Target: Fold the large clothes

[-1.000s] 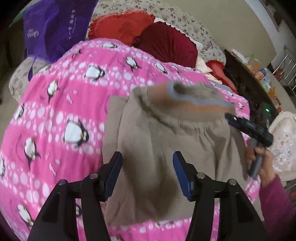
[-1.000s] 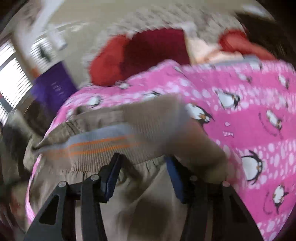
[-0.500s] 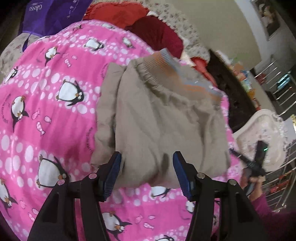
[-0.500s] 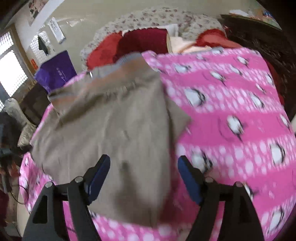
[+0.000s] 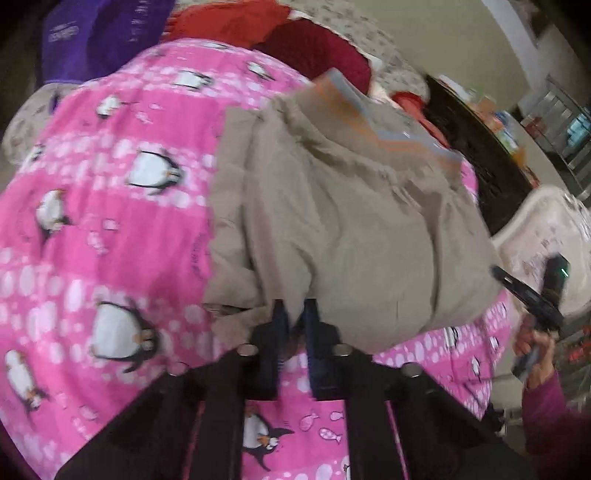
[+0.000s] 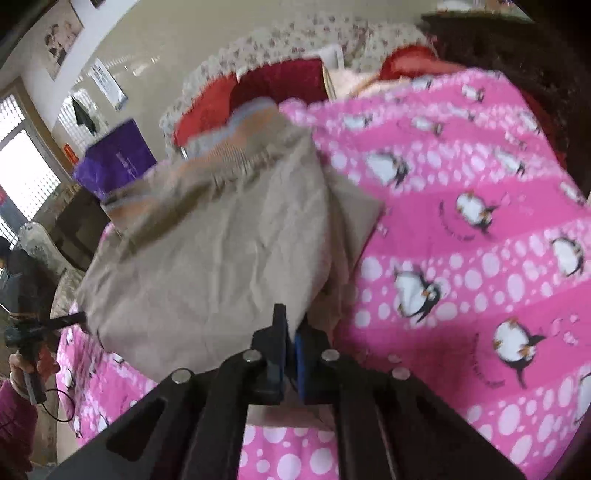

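Observation:
A folded beige garment (image 5: 351,229) with a grey and orange striped waistband (image 5: 373,114) lies on a pink penguin blanket (image 5: 103,229). My left gripper (image 5: 295,314) is shut on the garment's near edge. My right gripper (image 6: 290,332) is shut on the near corner of the same garment (image 6: 221,251), whose waistband (image 6: 236,140) points away from me. The left wrist view shows my right gripper (image 5: 532,299) from the side at the garment's right edge. The right wrist view shows my left gripper (image 6: 55,323) at the garment's left edge.
Red cushions (image 5: 317,48) and a purple bag (image 5: 92,33) lie beyond the blanket's far end. A dark cabinet (image 5: 476,155) and a white chair (image 5: 546,229) stand to the right. The blanket (image 6: 480,258) stretches wide to the garment's right. A window (image 6: 22,166) is at left.
Both grippers were open above the garment; both have now moved down to its near edge and closed on the fabric.

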`<control>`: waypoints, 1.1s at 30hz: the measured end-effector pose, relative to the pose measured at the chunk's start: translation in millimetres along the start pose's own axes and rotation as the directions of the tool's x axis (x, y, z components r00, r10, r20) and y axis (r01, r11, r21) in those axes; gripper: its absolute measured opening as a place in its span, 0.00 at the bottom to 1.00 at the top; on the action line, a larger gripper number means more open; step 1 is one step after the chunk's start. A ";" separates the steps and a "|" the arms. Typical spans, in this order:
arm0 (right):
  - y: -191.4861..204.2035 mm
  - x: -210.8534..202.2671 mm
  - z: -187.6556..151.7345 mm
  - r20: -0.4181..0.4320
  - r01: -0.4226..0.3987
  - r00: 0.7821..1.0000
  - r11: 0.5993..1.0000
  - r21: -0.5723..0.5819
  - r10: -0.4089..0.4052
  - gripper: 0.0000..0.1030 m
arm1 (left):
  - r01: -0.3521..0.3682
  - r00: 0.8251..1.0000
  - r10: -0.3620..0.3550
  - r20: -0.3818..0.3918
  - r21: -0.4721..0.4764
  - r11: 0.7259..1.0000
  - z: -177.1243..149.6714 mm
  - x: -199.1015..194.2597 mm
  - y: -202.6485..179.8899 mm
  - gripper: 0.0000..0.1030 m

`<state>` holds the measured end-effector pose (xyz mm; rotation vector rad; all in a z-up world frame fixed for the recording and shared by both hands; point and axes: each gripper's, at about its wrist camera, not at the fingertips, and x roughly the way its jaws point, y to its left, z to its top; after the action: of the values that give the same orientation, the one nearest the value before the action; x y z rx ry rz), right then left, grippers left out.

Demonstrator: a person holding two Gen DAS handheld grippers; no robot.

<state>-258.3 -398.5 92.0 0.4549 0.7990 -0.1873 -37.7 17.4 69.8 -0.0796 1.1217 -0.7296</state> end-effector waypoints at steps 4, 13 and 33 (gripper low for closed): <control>2.4 -28.1 5.4 0.036 0.003 0.999 1.000 -0.022 -0.002 0.03 | -0.040 0.995 0.043 0.089 -0.031 0.999 6.9 -26.3 8.4 0.00; -31.5 -1.3 -19.0 -0.097 0.058 0.994 0.994 0.094 -0.049 0.06 | -0.111 0.991 0.118 0.071 -0.091 0.990 4.0 -5.4 26.0 0.00; 141.9 125.8 44.2 -0.160 -0.079 0.986 0.959 -0.271 0.036 0.32 | -0.126 0.989 0.129 0.070 -0.054 0.991 56.0 33.1 -40.0 0.06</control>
<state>-96.4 -291.9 73.1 0.2288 0.9462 0.0156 -2.7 -48.7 85.6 -0.0750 1.0641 -0.5806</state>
